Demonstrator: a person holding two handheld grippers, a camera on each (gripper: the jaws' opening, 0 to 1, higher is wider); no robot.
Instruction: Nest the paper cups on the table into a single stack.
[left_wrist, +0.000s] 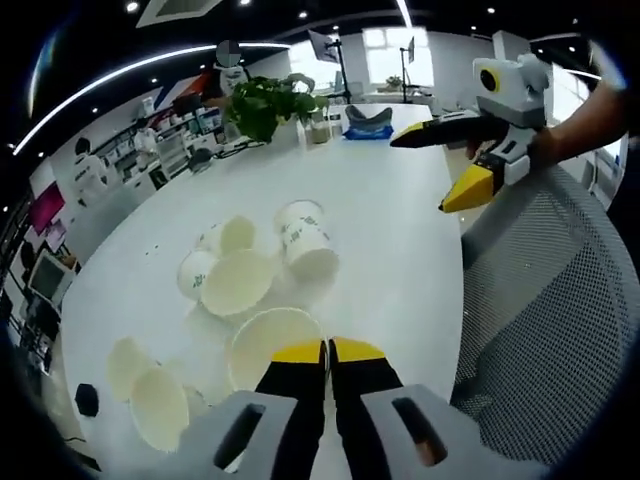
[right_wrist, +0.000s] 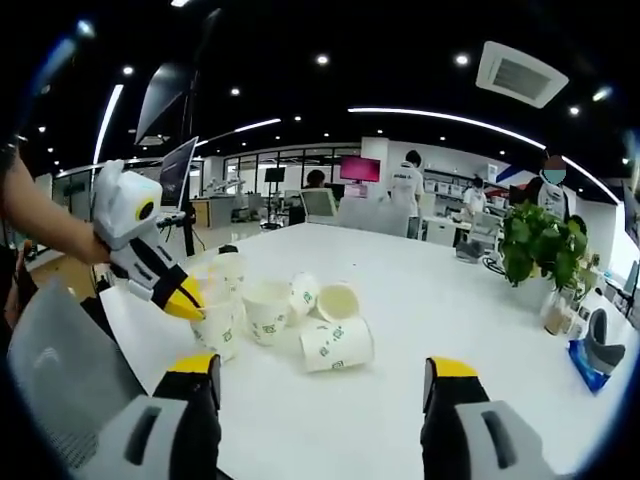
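Paper cups (left_wrist: 250, 300) lie scattered loose on the white table (left_wrist: 390, 230), none nested that can be made out; in the left gripper view several show their pale open mouths, with nothing visible inside them. One printed cup (left_wrist: 308, 243) lies on its side beside the middle group, and two more sit near the table's edge at the lower left. The left gripper (left_wrist: 328, 352) hovers just above the nearest open cup (left_wrist: 268, 342), its yellow-tipped jaws pressed together on nothing.

From the right gripper view the same cluster (right_wrist: 270, 310) is seen side-on, so the green print on the cup walls reads, and some cups there stand upright while one (right_wrist: 336, 344) lies tipped over in front. That view also catches the left gripper (right_wrist: 188, 300) from outside, a hand on it, its tip at the left end of the cluster. The right gripper (right_wrist: 320, 375) has its jaws spread wide, nothing between them.

Only the left gripper view has the right gripper (left_wrist: 440, 168) held over the table's far side, above a grey mesh chair back (left_wrist: 545, 310). A potted plant (left_wrist: 262, 103) stands at the far end.
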